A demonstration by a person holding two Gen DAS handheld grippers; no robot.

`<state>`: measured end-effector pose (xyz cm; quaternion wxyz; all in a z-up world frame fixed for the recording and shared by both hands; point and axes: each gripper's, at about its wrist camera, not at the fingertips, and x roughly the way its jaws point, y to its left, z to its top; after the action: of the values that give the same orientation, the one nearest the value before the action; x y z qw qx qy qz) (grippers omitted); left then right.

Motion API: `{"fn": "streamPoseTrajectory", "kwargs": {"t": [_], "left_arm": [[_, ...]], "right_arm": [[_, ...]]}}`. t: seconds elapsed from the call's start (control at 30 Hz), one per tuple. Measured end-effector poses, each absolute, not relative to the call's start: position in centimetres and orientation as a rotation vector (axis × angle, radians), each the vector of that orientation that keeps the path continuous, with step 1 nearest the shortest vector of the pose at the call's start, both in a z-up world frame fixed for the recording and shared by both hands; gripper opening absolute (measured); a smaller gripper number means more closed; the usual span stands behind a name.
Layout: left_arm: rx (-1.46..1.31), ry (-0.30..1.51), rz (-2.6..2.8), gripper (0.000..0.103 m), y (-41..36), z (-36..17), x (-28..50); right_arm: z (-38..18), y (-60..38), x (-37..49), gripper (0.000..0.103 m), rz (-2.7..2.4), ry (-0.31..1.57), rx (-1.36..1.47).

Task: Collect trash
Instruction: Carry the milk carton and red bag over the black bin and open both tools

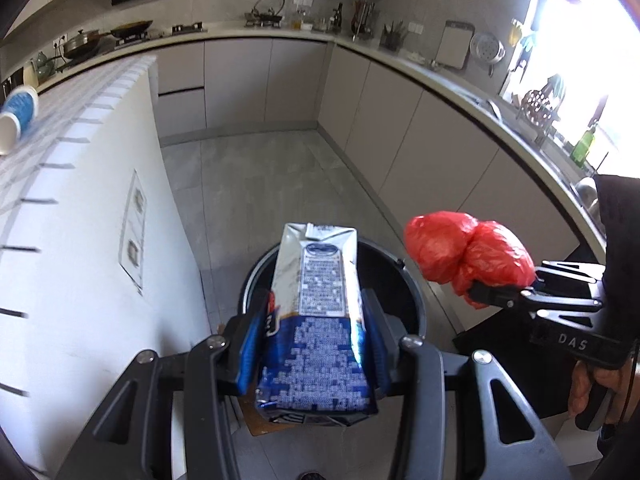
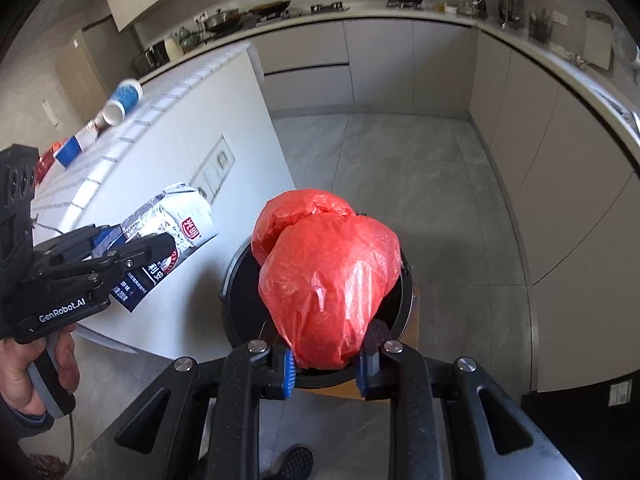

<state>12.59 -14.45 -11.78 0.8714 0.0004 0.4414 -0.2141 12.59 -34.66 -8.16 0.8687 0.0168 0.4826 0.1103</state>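
My left gripper (image 1: 314,344) is shut on a blue and white milk carton (image 1: 320,320), which hangs over the round black trash bin (image 1: 408,280) on the floor. My right gripper (image 2: 326,354) is shut on a crumpled red plastic bag (image 2: 328,280), held above the same bin (image 2: 236,304). In the left wrist view the red bag (image 1: 468,256) and the right gripper (image 1: 486,292) come in from the right, just beyond the bin's rim. The right wrist view shows the carton (image 2: 172,224) in the left gripper (image 2: 138,246) to the left of the bin.
A white tiled island (image 1: 80,208) stands to the left of the bin, with a blue and white cup (image 2: 120,102) and other small packages (image 2: 72,148) on top. Grey cabinets (image 1: 400,132) and a cluttered counter run along the back and right. The grey floor (image 2: 400,168) lies beyond.
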Motion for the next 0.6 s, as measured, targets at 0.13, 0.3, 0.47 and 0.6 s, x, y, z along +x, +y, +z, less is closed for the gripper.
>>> {"fn": "streamPoseTrajectory", "kwargs": {"t": [0.13,0.3,0.47,0.6], "left_arm": [[0.003,0.957,-0.446,0.046,-15.5,-13.7,12.9],[0.003,0.982,-0.446,0.046,-16.4,-15.3,13.3],[-0.015,1.010,-0.440,0.046,-16.7,-15.9,14.0],[-0.002,1.031,-0.449,0.048,-17.2,-17.1,14.1]], "right_arm": [[-10.6,-35.1,13.4,0.024,0.247,1.047,0.025],[-12.4,-34.9,14.6,0.024,0.270,1.079,0.013],[-14.0,-34.8,15.7,0.024,0.286,1.110,-0.037],[-14.7,-34.7,16.1,0.024,0.314,1.123,-0.055]]}}
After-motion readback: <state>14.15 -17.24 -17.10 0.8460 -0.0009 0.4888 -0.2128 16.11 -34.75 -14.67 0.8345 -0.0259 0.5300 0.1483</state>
